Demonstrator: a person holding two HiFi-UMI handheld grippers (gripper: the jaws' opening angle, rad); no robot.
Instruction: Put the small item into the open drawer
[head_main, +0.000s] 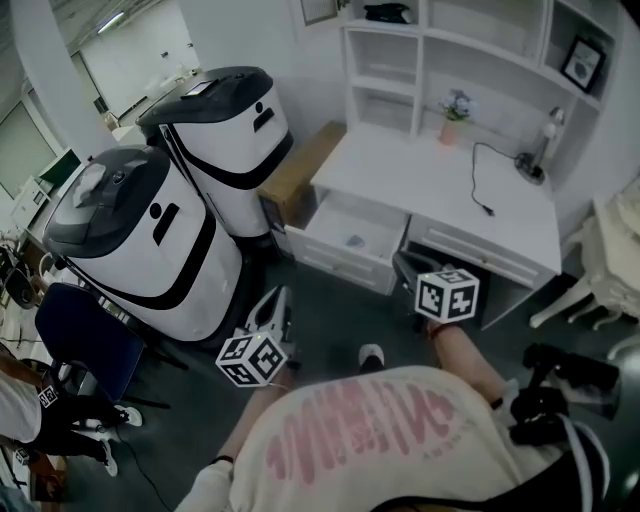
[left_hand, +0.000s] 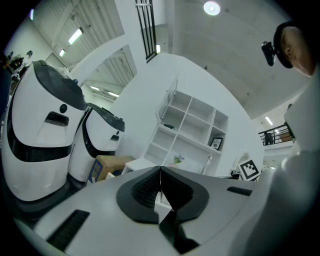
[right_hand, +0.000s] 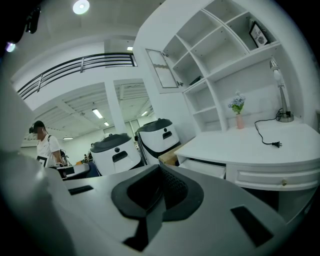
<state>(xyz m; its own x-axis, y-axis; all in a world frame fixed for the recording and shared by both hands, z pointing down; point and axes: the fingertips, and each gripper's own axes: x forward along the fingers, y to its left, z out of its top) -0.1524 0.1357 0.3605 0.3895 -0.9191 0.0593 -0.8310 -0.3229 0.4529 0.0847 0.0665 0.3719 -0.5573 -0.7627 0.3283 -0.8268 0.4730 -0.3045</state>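
Note:
In the head view a white desk (head_main: 440, 180) has its left drawer (head_main: 335, 222) pulled open. A small bluish item (head_main: 353, 241) lies inside it. My left gripper (head_main: 280, 296) hovers over the dark floor, short of the drawer front and a little to its left. In its own view the left gripper (left_hand: 160, 169) has its jaws meeting, with nothing visibly held. My right gripper (head_main: 405, 263) is near the desk's front edge, just right of the open drawer. In its own view the right gripper (right_hand: 160, 168) is shut and empty, with the drawer (right_hand: 202, 168) ahead.
Two tall white-and-black machines (head_main: 230, 140) (head_main: 140, 230) stand left of the desk, with a cardboard box (head_main: 300, 170) between them and it. A lamp (head_main: 545, 145), a cable (head_main: 488, 195) and a flower pot (head_main: 455, 118) sit on the desktop. A blue chair (head_main: 85, 340) is at the left.

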